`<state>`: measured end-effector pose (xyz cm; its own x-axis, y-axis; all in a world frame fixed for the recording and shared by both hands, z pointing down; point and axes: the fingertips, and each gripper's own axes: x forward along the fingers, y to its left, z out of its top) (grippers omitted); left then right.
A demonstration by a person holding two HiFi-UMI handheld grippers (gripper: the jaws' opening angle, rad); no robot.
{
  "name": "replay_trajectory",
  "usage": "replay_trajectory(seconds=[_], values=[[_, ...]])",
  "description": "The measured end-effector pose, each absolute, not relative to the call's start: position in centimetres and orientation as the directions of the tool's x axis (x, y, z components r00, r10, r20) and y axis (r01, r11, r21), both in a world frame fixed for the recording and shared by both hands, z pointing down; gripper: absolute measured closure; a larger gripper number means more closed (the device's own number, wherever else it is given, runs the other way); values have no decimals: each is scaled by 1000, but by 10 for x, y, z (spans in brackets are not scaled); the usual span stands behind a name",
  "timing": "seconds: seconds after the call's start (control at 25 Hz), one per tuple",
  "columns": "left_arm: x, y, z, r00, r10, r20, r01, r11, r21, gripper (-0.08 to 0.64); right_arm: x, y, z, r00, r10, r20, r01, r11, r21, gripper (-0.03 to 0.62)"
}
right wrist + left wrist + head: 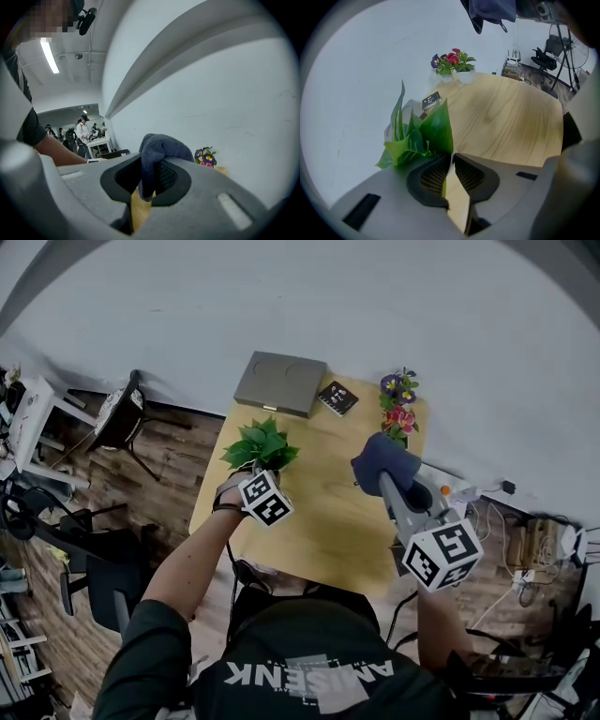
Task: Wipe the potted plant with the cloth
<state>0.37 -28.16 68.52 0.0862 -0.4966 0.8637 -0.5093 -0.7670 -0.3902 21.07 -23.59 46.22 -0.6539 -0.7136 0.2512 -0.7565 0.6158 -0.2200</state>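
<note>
Green leafy potted plant (261, 444) stands near the left edge of my light wooden counter (328, 512). My left claw (451, 157) pinches one leaf (438, 129) at its tips. My right claw (149, 176) clamps the dark blue cloth (159, 150), apart from the plant.

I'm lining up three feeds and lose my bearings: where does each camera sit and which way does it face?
Head view: on the person's head, steeply down onto the table; shows both arms, left gripper, right gripper.
Left gripper view: along its jaws, pinched on a leaf, across the table towards the wall.
Right gripper view: along its jaws, clamped on the cloth, towards the wall; arm at left.
Shared: both gripper views show the flowers.
</note>
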Motion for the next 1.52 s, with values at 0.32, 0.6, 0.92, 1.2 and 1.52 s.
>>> replay_trajectory(seconds=[0.32,0.6,0.92,1.2,1.52], values=[[-4,-279,655,195,-480,855,-553,-774,-308,526,200,-231,451,-622,-742,249,-782,583,-218,555],[-19,-262,590,355,-477,804,-590,-781,-203,528,164,-221,418,-617,-758,211,-787,587,-190,555],[-54,-245,506,496,-498,711,-565,-807,-171,534,110,-207,384,-596,-782,179,-802,575,-161,555],[-79,-226,450,593,-485,643,-550,-827,-116,537,69,-196,352,-610,-781,136,-792,600,-112,555],[-79,-207,413,688,-429,585,-500,-865,-48,538,30,-182,334,-651,-753,99,-759,641,-113,555]])
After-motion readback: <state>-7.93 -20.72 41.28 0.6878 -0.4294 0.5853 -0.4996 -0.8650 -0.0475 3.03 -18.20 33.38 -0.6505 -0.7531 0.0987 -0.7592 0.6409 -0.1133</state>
